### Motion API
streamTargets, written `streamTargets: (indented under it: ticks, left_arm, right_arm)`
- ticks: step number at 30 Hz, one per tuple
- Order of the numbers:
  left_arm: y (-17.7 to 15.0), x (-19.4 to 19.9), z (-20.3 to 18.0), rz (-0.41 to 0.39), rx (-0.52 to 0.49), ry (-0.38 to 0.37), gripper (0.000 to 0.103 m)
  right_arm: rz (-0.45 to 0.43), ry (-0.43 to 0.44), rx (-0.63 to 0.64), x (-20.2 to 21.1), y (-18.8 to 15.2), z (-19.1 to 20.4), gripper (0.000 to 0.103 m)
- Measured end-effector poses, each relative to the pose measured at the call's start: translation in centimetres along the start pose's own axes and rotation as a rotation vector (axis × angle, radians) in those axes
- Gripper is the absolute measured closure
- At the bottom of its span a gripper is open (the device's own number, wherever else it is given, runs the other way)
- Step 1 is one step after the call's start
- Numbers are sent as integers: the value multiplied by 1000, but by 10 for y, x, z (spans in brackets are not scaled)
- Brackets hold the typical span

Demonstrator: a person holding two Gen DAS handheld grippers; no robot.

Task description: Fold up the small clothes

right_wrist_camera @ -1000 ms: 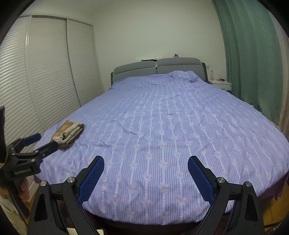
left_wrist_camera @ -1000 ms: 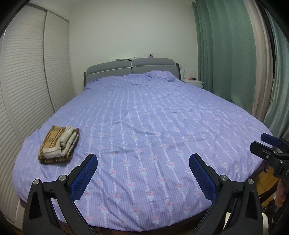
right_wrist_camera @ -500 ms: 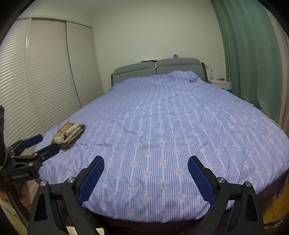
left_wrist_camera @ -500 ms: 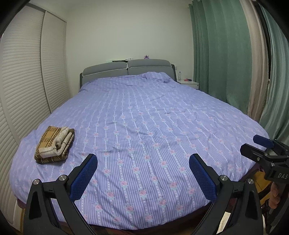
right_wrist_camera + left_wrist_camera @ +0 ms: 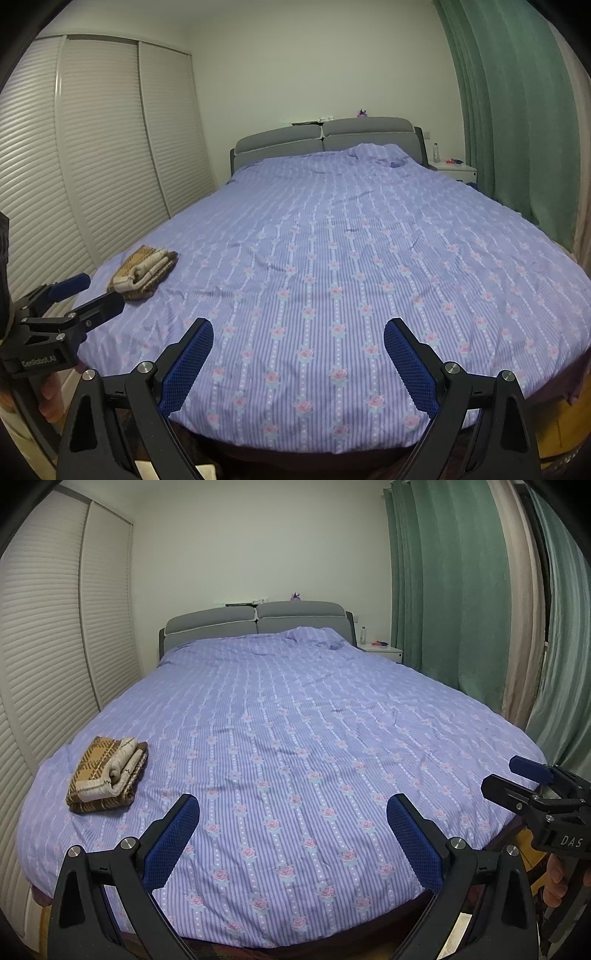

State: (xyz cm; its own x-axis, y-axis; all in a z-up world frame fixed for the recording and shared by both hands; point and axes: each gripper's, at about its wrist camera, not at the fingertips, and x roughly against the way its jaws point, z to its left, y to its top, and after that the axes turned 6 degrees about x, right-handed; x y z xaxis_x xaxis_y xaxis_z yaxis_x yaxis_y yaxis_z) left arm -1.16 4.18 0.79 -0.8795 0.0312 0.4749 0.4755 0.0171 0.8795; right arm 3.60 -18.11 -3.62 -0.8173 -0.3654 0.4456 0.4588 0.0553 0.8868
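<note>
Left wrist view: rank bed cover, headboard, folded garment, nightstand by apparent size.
1. bed cover
2. headboard
3. folded garment
4. nightstand

The headboard over the garment is close; the garment lies nearer the camera, so true sizes stay unsure.

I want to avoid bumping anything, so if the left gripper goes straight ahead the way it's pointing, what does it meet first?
Probably only the purple bedspread. The left gripper is open with nothing between its fingers, and the folded brown plaid cloth lies well off to the left of that line.

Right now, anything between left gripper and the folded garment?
Only bare purple bedspread between left gripper and folded garment, per left wrist view.
</note>
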Motion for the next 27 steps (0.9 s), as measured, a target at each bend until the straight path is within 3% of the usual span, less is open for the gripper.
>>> streamTargets:
  ticks: [27]
  left_arm:
    - [-1,1,1,19,6,-25,0]
  right_arm:
    - [1,1,-4,1,0,0,9]
